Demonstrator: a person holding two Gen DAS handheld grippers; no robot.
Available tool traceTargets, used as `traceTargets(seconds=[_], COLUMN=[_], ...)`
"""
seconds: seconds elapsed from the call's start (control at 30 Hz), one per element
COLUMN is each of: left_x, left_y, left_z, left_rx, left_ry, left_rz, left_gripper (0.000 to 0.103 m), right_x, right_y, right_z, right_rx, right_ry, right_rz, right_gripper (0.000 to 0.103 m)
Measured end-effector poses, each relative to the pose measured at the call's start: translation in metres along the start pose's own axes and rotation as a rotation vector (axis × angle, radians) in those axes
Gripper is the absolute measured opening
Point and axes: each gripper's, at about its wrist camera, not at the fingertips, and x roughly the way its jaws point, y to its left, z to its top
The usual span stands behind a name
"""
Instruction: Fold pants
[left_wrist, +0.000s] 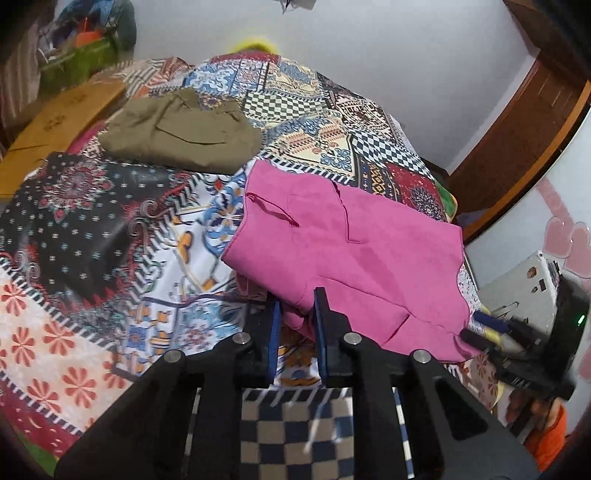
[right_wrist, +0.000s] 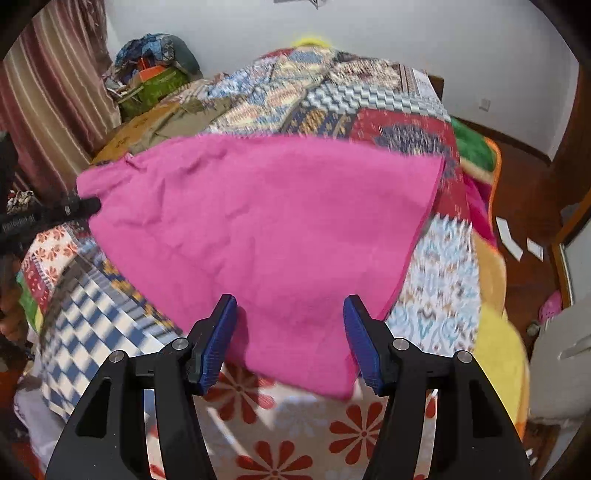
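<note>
The pink pants (left_wrist: 351, 251) lie folded on the patterned bedspread (left_wrist: 110, 258); they fill the middle of the right wrist view (right_wrist: 258, 229). My left gripper (left_wrist: 297, 314) is partly open, its blue pads either side of a bunched pink edge at the near left corner, not clamped. My right gripper (right_wrist: 290, 325) is wide open, its fingers astride the near edge of the pants and holding nothing. The right gripper also shows at the right of the left wrist view (left_wrist: 491, 332), and the left gripper at the left edge of the right wrist view (right_wrist: 74, 206).
Olive-green folded pants (left_wrist: 181, 133) lie farther back on the bed. A cardboard box (left_wrist: 55, 125) sits at the left edge, with piled bags (right_wrist: 155, 70) behind. The bed's right edge drops to a brown floor (right_wrist: 528, 206).
</note>
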Motion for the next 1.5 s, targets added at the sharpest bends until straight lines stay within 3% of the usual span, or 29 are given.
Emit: traceTargets(seconds=[0.17, 0.3, 0.6, 0.77, 1.07, 1.27, 1.4, 1.5], left_x=[-0.016, -0.033, -0.072, -0.072, -0.085, -0.086, -0.081, -0.080], left_y=[0.017, 0.027, 0.017, 0.005, -0.022, -0.055, -0.079, -0.089], left_z=[-0.009, -0.019, -0.029, -0.029, -0.024, -0.024, -0.026, -0.021], left_rx=[-0.005, 0.010, 0.127, 0.184, 0.294, 0.383, 0.448, 0.453], left_ry=[-0.020, -0.053, -0.154, -0.171, -0.213, -0.216, -0.227, -0.219], left_rz=[0.030, 0.052, 0.039, 0.067, 0.074, 0.026, 0.037, -0.003], left_gripper=[0.017, 0.017, 0.015, 0.015, 0.015, 0.014, 0.012, 0.011], right_x=[-0.007, 0.012, 0.075, 0.070, 0.006, 0.032, 0.033, 0.030], right_y=[0.035, 0.081, 0.147, 0.140, 0.102, 0.092, 0.093, 0.087], right_z=[0.032, 0.051, 0.043, 0.044, 0.034, 0.003, -0.001, -0.002], right_rx=[-0.040, -0.101, -0.215, -0.182, -0.099, -0.069, -0.066, -0.048], right_ry=[-0.058, -0.037, 0.154, 0.157, 0.044, 0.130, 0.107, 0.097], right_rz=[0.078, 0.128, 0.167, 0.181, 0.156, 0.155, 0.158, 0.181], right_gripper=[0.056, 0.056, 0.056, 0.056, 0.056, 0.056, 0.059, 0.059])
